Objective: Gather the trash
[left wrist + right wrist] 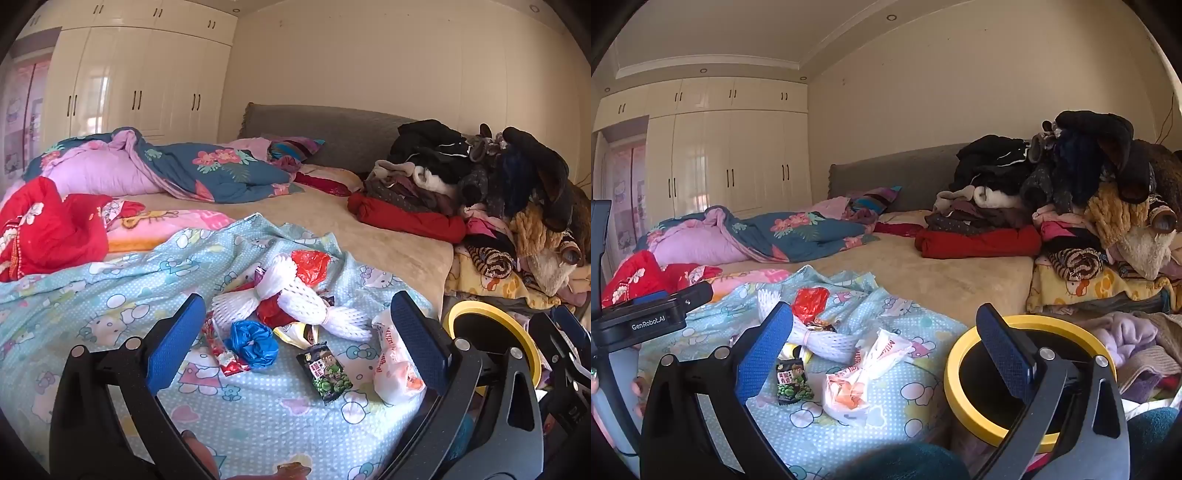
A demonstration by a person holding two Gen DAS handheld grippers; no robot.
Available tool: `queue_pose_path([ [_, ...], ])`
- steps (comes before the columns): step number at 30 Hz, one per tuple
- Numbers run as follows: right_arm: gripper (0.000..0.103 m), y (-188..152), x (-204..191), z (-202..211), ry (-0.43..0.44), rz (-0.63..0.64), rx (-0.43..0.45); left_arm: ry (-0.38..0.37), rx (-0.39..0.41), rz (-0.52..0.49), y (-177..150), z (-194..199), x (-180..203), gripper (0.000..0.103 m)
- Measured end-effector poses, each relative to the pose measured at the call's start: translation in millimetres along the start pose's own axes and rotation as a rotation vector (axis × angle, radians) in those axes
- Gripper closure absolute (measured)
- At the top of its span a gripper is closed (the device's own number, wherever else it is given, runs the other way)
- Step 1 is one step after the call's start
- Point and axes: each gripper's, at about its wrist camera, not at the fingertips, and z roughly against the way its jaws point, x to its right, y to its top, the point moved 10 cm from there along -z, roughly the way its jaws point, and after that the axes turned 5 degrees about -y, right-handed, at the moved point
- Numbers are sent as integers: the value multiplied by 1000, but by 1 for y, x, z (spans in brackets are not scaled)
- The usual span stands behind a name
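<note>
Both my tongs stand wide and empty: left gripper (297, 341) over the litter, right gripper (884, 343) between litter and the yellow-rimmed bin (964, 354) at lower right. Foam netting (295, 295), blue bag (255, 343), pea packet (325, 373) and white bag (860, 384) lie uncollected on the sheet (110, 295), centre frame. By my judgement, collection is barely begun.

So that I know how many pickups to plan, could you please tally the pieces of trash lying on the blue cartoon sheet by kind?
White foam fruit nets: 3, as far as the overlap lets me tell
Crumpled plastic bags: 3, red, blue, white printed
Snack wrappers: 3, green-and-black, red-and-white, yellow
Total: 9
</note>
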Motion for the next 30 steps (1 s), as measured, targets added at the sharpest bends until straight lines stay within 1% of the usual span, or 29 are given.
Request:
queue_pose_path([
  [8,6,2,2,0,-1,1,-2,-6,-11,-2,-6,4,-3,11],
  [11,6,1,-2,-1,0,1,0,-6,-13,-5,-7,1,2,11],
  [14,6,5,5,0,-3,0,1,-8,-13,-7,-8,4,3,11],
  [15,6,5,5,0,-5,0,3,-6,-20,-4,-6,-3,4,11],
  [30,6,7,7,0,-7,2,7,-10,-21,-10,-7,-5,4,11],
])
